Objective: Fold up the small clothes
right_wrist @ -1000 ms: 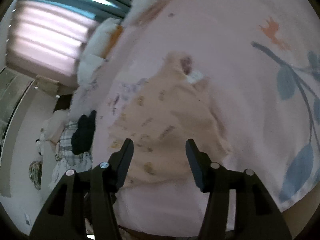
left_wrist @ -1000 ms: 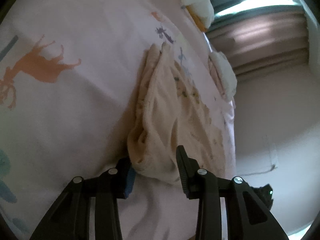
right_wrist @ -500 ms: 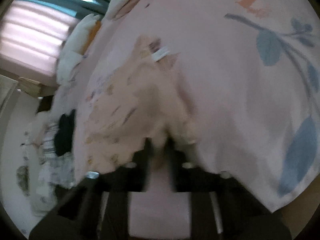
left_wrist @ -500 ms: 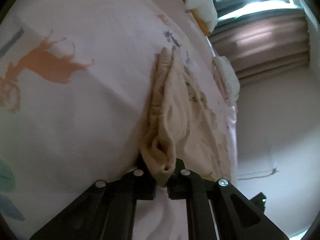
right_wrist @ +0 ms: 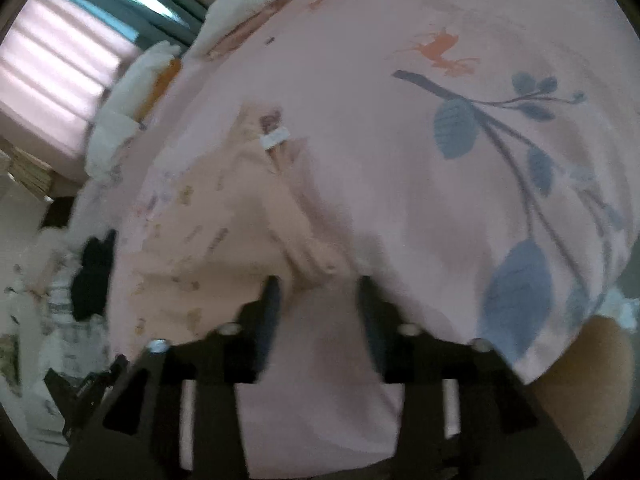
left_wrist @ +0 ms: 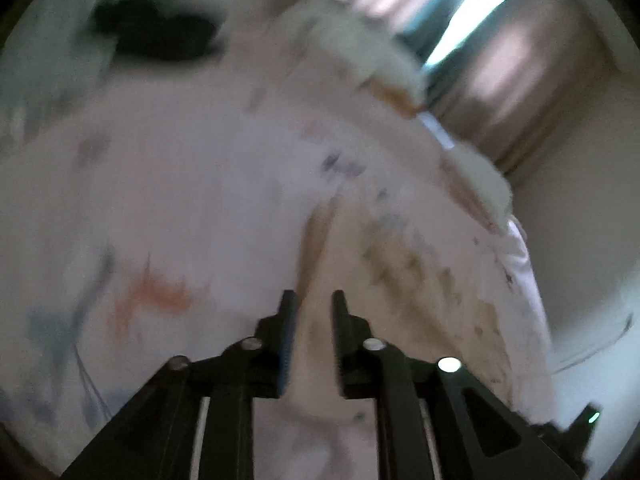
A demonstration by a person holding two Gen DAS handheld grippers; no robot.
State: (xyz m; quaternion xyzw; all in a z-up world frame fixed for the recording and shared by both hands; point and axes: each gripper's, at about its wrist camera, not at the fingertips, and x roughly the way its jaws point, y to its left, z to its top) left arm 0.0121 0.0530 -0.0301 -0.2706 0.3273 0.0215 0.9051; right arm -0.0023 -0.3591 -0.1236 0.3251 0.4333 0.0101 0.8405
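Here, a small peach garment [right_wrist: 240, 216] with a faint printed pattern is seen lying on a pink bedsheet [right_wrist: 380, 80] decorated with orange deer and blue-grey leaves. In the right wrist view, the garment is spread from the frame centre toward 9 o'clock, with a white label [right_wrist: 275, 137] at its far end near 12 o'clock of the cloth. The right gripper [right_wrist: 318, 292] is held with its jaws moderately parted; a bunched edge of the garment lies between the fingertips, but no clamping contact is shown. In the left wrist view, which is heavily blurred, the same garment [left_wrist: 400, 280] extends from the fingertips toward 1 o'clock. The left gripper [left_wrist: 312, 304] is parted by a narrow gap, with peach cloth visible in the gap; whether the pads touch the cloth cannot be told. White pillows [left_wrist: 360, 48] are located at 12 to 2 o'clock along the sheet edge, and a curtain [left_wrist: 500, 60] is seen beyond them. A dark item [right_wrist: 94, 272] is noted at 9 o'clock in the right view.
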